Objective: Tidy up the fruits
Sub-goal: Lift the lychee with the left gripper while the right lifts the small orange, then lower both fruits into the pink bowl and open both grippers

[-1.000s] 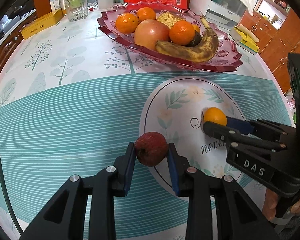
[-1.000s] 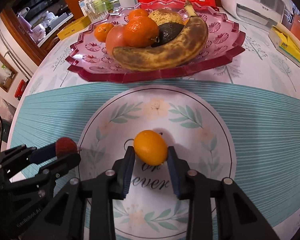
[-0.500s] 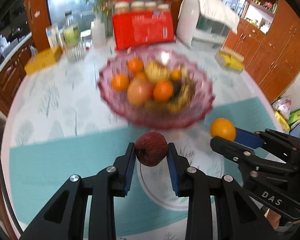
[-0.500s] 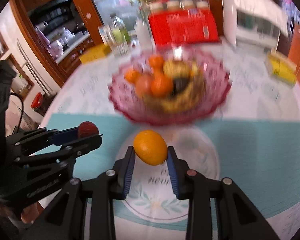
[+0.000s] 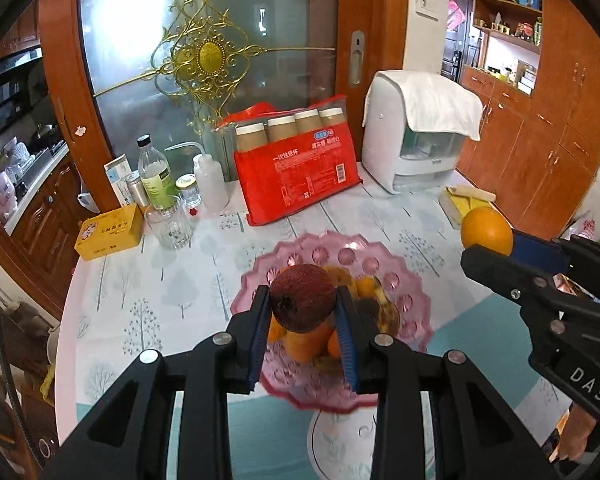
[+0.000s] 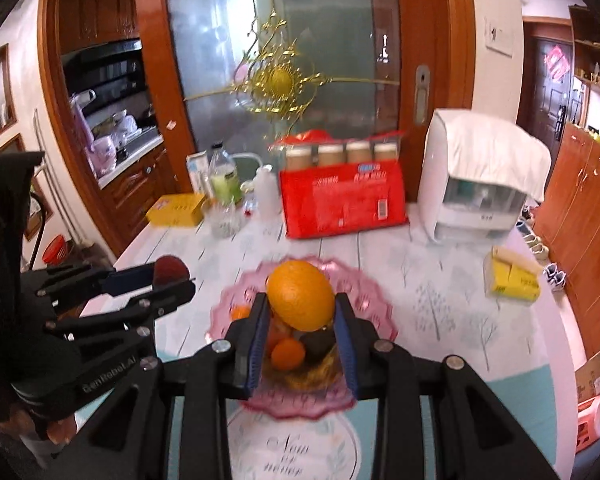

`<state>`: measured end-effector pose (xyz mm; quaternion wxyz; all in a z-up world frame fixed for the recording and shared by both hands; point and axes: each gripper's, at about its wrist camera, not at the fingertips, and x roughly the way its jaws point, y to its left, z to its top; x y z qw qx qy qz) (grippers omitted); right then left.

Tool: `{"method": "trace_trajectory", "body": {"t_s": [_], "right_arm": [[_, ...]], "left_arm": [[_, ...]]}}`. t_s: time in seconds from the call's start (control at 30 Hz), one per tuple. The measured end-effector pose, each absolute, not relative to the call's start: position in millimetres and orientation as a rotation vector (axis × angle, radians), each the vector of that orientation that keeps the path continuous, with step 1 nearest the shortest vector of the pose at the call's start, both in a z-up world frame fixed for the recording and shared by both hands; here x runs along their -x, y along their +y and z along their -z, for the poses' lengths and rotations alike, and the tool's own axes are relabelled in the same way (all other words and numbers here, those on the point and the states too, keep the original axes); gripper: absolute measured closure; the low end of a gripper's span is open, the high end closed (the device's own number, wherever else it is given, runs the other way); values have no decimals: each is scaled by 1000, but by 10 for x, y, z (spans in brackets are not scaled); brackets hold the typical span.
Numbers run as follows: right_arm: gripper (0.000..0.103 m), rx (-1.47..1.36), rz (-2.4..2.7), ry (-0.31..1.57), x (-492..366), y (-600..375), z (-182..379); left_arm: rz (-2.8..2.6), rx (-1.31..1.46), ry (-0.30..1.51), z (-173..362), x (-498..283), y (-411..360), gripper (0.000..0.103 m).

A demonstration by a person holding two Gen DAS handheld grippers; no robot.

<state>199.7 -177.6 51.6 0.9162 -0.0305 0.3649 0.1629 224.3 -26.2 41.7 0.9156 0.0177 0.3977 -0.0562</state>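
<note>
My left gripper [image 5: 302, 312] is shut on a dark red lychee-like fruit [image 5: 302, 302] and holds it high above the pink glass fruit bowl [image 5: 408, 280]. My right gripper [image 6: 301, 314] is shut on a small orange fruit [image 6: 301, 295], also high above the bowl [image 6: 368, 292]. The bowl holds oranges, a banana and a dark fruit, partly hidden behind the fingers. The right gripper shows at the right of the left wrist view [image 5: 488, 248]. The left gripper shows at the left of the right wrist view [image 6: 172, 276]. A white floral plate [image 6: 332, 452] lies below, nearer than the bowl.
At the table's back stand a red pack of paper cups [image 5: 300, 172], a white appliance with a cloth [image 5: 420, 136], bottles and a glass [image 5: 168, 224], and a yellow box [image 5: 110, 232]. A yellow packet [image 6: 512, 280] lies at the right. Cabinets line the right side.
Both grippers have risen well above the table with their fruits. The bowl and plate now look smaller and lower, and the door and room behind have come into view.
</note>
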Motion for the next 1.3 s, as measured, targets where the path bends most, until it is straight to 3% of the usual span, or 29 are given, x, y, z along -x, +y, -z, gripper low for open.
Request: {"method": "trace_trajectory", "body": {"t_s": [0.8, 0.83, 0.97, 1.17, 1.3], "right_arm": [[70, -24, -238, 1064, -2887, -1659, 941], [69, -27, -239, 1079, -2898, -1656, 982], [66, -32, -219, 1086, -2892, -1686, 1049], [59, -71, -176, 1077, -2888, -1801, 1015], [57, -74, -148, 1072, -2878, -1817, 1002]], "left_arm": [[85, -6, 1100, 1026, -3207, -223, 73], [86, -11, 1104, 1056, -3210, -230, 70], [65, -23, 1093, 1098, -3202, -229, 35], [69, -2, 1097, 1096, -3189, -154, 15], [89, 6, 1084, 1043, -3154, -131, 11]]}}
